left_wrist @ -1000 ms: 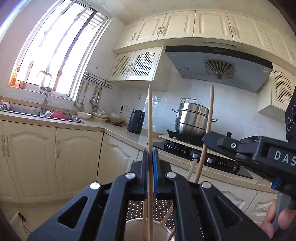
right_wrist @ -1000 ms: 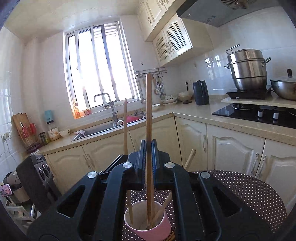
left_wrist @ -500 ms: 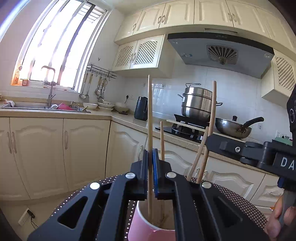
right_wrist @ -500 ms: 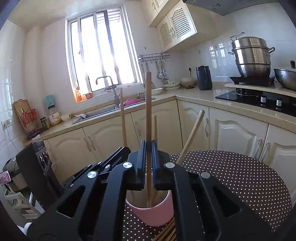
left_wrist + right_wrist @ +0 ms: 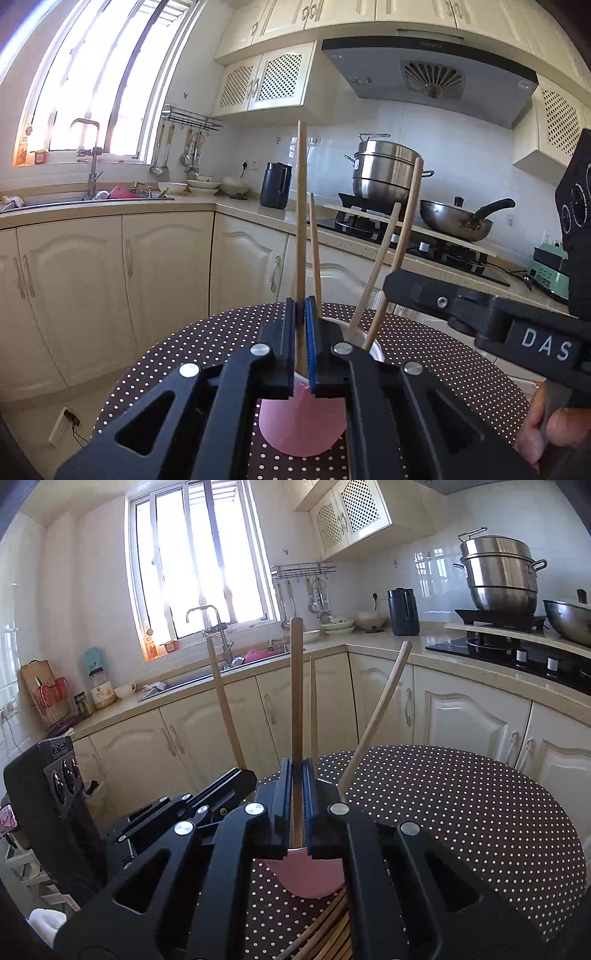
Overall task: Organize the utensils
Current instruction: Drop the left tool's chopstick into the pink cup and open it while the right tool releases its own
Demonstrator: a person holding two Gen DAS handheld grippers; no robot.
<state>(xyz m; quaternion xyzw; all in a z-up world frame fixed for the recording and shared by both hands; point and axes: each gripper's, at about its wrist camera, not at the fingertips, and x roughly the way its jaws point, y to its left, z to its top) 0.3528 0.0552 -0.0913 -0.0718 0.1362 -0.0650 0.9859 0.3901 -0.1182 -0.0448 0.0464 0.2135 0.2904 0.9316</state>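
A pink cup [image 5: 301, 424] stands on the round polka-dot table [image 5: 192, 354]; it also shows in the right wrist view [image 5: 314, 875]. My left gripper [image 5: 301, 332] is shut on an upright wooden chopstick [image 5: 301, 221] whose lower end is in the cup. My right gripper [image 5: 296, 786] is shut on another upright wooden chopstick [image 5: 296, 686], its lower end also in the cup. Loose chopsticks [image 5: 373, 720] lean in the cup. The right gripper shows at the right of the left wrist view [image 5: 384, 291].
A bundle of chopsticks [image 5: 328, 930] lies on the table in front of the cup. Behind are the kitchen counter [image 5: 369, 642], a sink [image 5: 207, 668], a black kettle [image 5: 275, 186] and a stove with a steel pot [image 5: 388, 173] and wok [image 5: 456, 218].
Both grippers have moved down with their chopsticks, so the views now look level across the table instead of down into the cup. The chopsticks sit deeper in the cup.
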